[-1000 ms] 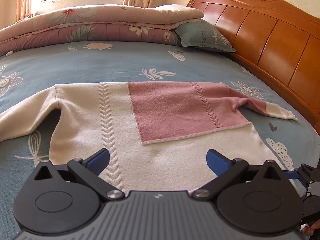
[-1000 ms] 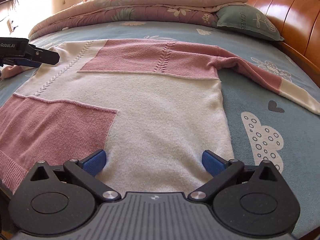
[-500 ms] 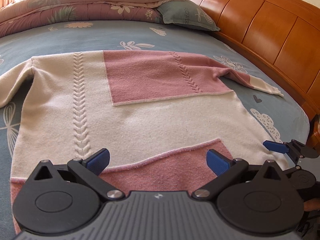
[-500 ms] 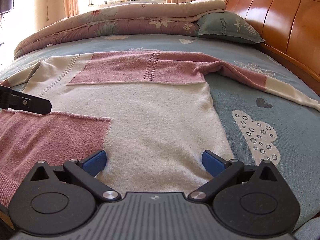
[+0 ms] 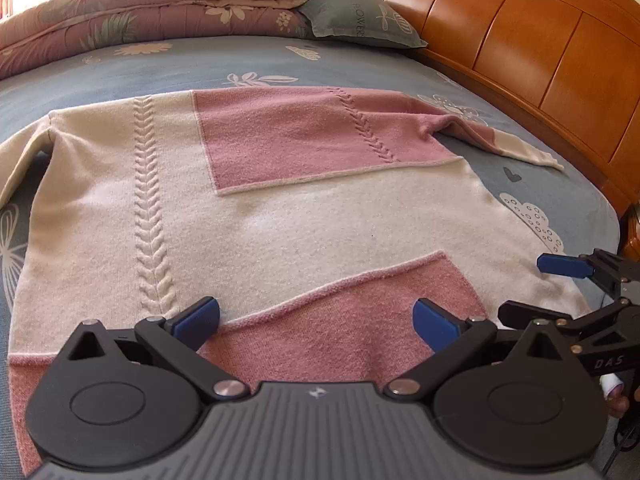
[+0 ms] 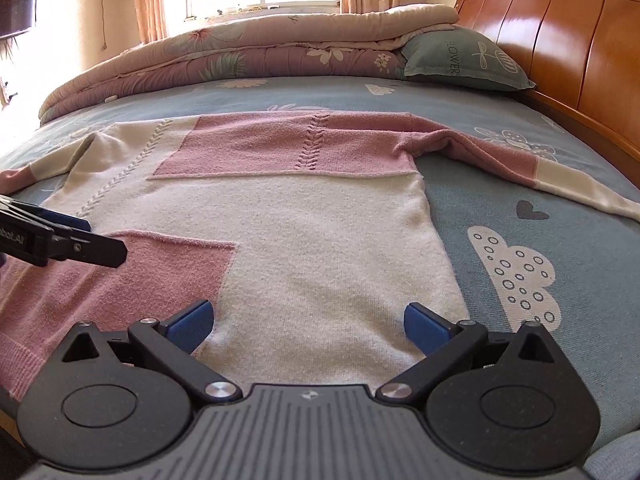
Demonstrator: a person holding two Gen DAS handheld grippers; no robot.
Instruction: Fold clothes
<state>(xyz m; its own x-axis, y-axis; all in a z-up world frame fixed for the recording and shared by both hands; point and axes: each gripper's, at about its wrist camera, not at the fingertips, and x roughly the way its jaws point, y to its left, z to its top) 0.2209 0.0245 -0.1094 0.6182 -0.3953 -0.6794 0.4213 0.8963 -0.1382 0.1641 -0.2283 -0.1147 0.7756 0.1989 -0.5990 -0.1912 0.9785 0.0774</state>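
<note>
Lying flat on the floral bedsheet (image 6: 500,128), the pink-and-cream sweater (image 5: 304,216) faces both empty grippers, left gripper (image 5: 316,320) and right gripper (image 6: 308,322), fingers spread apart; quilt (image 6: 248,52) and pillow (image 6: 460,60) beyond.

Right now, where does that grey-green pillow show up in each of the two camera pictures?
Left wrist view: the pillow sits top centre-right, against the wooden headboard.
Right wrist view: the pillow sits upper right, beside the same headboard.
Shared landmark: the folded quilt lying left of it.
</note>
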